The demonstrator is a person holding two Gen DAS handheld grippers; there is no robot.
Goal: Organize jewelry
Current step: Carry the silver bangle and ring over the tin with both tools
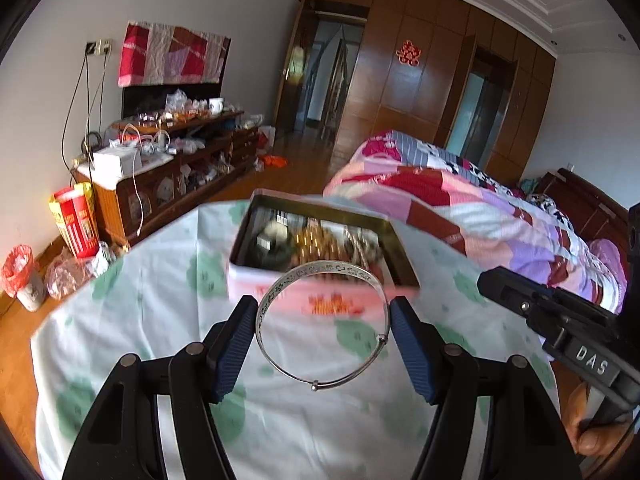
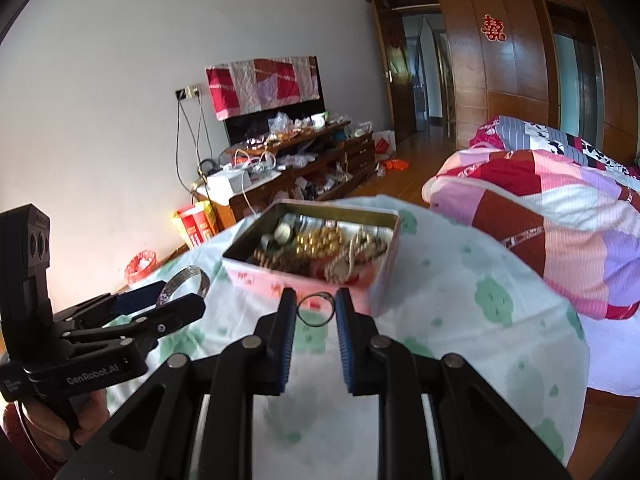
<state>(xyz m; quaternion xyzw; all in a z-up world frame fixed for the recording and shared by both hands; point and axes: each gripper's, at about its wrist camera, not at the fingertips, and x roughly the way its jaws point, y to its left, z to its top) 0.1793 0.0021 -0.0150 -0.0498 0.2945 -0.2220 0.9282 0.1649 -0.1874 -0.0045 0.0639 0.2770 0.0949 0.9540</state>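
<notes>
An open pink tin box [image 1: 320, 296] with gold beads and other jewelry inside stands on a table with a white and green cloth [image 1: 160, 320]. My left gripper [image 1: 323, 308] is shut on a silver bangle [image 1: 280, 286] and holds it just in front of the tin, above the cloth. In the right wrist view the same tin [image 2: 384, 280] stands just ahead. My right gripper [image 2: 316, 304] is shut on a small thin ring [image 2: 316, 322], close to the tin's near wall. The left gripper [image 2: 168, 304] with the bangle [image 2: 188, 278] shows at the left.
A bed with a patchwork quilt [image 1: 460, 200] lies to the right of the table. A cluttered wooden cabinet [image 1: 180, 168] stands along the left wall, with red bags [image 1: 76, 220] and a bin [image 1: 24, 276] on the floor. Wooden wardrobes and a doorway stand at the back.
</notes>
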